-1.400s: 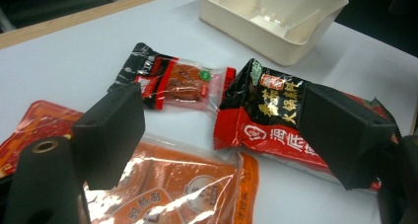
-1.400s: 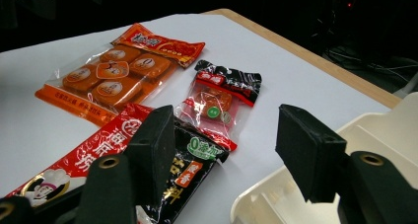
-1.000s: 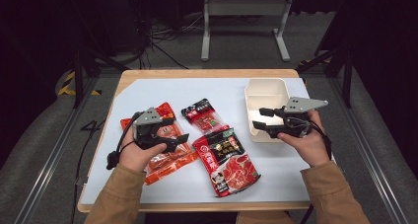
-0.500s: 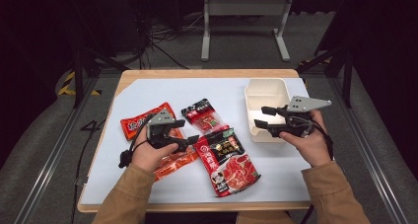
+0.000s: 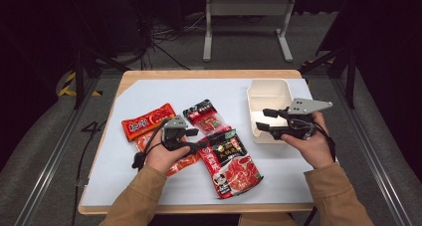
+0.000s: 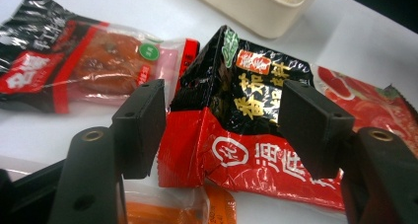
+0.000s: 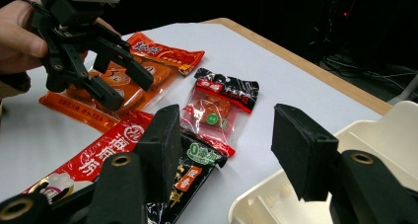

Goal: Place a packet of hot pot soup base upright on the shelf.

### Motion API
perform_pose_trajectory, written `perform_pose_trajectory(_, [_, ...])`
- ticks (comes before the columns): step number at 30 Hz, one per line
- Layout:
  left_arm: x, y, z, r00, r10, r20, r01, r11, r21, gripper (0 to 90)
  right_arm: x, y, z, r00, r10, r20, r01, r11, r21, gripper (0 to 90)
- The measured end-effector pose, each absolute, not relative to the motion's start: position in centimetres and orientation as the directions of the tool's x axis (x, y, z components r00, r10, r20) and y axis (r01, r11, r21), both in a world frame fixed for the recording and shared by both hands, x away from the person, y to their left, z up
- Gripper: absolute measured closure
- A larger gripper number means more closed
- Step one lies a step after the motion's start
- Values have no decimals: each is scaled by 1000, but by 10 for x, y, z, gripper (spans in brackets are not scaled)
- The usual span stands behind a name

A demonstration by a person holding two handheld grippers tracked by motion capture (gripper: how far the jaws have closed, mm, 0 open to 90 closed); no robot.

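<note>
Red-and-black sauce pouch [image 6: 246, 130] sits between my left gripper [image 5: 191, 139] jaws, just been closing, seemingly not clamped yet; next squeeze, lift toward the tray [image 5: 268, 89] at two o'clock. Right gripper [image 5: 266, 120] jaws apart, empty.

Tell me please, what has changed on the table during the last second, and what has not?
The left gripper moved down and toward the middle of the table, to the top edge of the big red and black packet. Its jaws have just been closing, with that edge between them in the left gripper view, but the pads do not press on it yet. The right gripper stayed over the cream box, holding nothing. The other packets did not move.
</note>
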State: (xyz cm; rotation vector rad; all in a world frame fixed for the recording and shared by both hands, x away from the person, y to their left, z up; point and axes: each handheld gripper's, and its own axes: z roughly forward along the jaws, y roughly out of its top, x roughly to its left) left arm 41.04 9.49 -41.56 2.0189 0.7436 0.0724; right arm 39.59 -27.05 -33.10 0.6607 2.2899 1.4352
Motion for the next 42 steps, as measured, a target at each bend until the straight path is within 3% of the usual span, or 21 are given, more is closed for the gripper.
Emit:
perform_pose_trajectory(23, [420, 81, -444, 779, 557, -288, 567, -429, 703, 449, 396, -266, -334, -837, 544, -65, 193, 403, 895, 453])
perform_pose_trajectory(42, [420, 82, -450, 751, 544, -374, 627, -408, 664, 758, 395, -262, -335, -841, 535, -75, 187, 418, 889, 445])
